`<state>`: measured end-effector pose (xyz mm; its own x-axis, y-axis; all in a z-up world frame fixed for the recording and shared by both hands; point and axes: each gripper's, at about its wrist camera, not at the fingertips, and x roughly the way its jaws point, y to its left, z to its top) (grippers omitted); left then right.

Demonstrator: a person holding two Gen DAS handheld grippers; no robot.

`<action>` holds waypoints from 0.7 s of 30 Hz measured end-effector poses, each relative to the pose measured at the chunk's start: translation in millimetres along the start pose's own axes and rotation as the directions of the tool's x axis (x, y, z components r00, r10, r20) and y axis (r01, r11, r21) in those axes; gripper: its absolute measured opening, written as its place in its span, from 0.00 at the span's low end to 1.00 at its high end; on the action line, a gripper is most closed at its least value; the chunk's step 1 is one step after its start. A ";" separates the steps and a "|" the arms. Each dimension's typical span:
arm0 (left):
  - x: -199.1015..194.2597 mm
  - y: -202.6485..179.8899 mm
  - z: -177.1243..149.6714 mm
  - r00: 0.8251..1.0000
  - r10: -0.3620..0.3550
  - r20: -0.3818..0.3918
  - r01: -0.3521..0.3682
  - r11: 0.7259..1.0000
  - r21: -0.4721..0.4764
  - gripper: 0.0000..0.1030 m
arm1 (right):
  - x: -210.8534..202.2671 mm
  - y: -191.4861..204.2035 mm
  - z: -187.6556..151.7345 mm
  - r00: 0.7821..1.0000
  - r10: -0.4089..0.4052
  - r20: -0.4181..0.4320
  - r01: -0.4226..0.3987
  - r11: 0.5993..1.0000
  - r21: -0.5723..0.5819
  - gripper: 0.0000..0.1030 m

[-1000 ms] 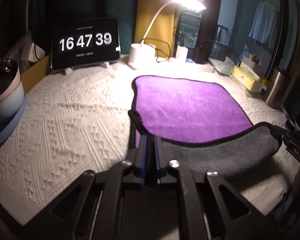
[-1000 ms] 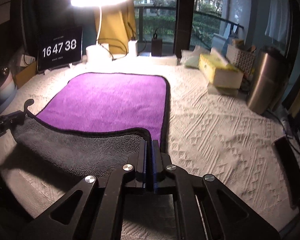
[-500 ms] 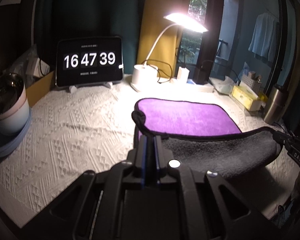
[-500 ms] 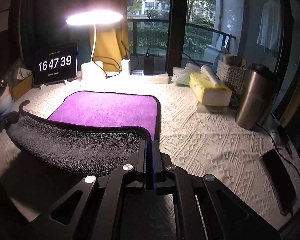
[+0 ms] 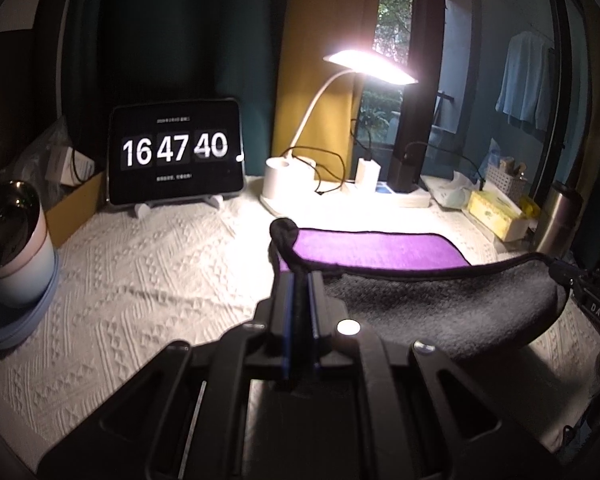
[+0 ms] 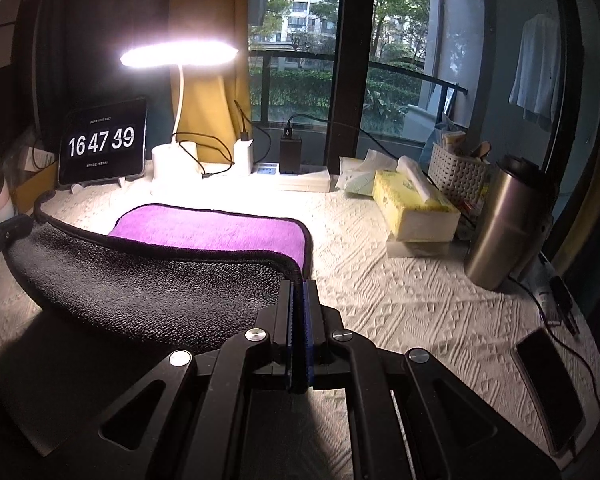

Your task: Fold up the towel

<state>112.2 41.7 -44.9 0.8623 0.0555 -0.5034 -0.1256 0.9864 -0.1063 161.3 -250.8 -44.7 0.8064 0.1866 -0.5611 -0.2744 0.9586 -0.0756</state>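
Note:
The towel [image 5: 380, 248] is purple on top and grey underneath, with a black hem. Its far part lies on the white table cover; its near edge is lifted, grey side [image 6: 148, 280] facing me. My left gripper [image 5: 299, 276] is shut on the near left corner. My right gripper [image 6: 299, 284] is shut on the near right corner. The lifted edge sags in an arc between them. The right gripper also shows at the right edge of the left wrist view [image 5: 580, 284], and the left gripper at the left edge of the right wrist view [image 6: 4, 232].
A tablet clock [image 5: 175, 151] and a lit desk lamp [image 5: 288, 176] stand at the back. A bowl [image 5: 12, 248] sits far left. A tissue box [image 6: 414, 206], a steel tumbler [image 6: 504, 224], a basket [image 6: 458, 174] and a phone [image 6: 550, 384] are on the right.
Both grippers have risen and moved forward with the near edge. More grey underside shows and less purple top is visible.

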 end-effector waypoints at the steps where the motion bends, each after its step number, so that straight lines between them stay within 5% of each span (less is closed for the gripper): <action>1: 1.1 0.0 0.5 1.000 0.001 0.001 -0.001 1.000 0.000 0.07 | 2.0 -0.9 1.8 1.000 -0.001 0.002 0.001 1.000 0.001 0.05; 21: 38.6 1.8 24.1 1.000 0.004 0.025 -0.004 1.000 0.001 0.07 | 33.3 -3.5 26.2 1.000 -0.010 0.019 0.010 1.000 -0.010 0.05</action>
<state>157.0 49.4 -43.9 0.8738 0.0638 -0.4821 -0.1292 0.9862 -0.1035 202.9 -242.3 -41.5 0.8189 0.1810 -0.5446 -0.2712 0.9584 -0.0893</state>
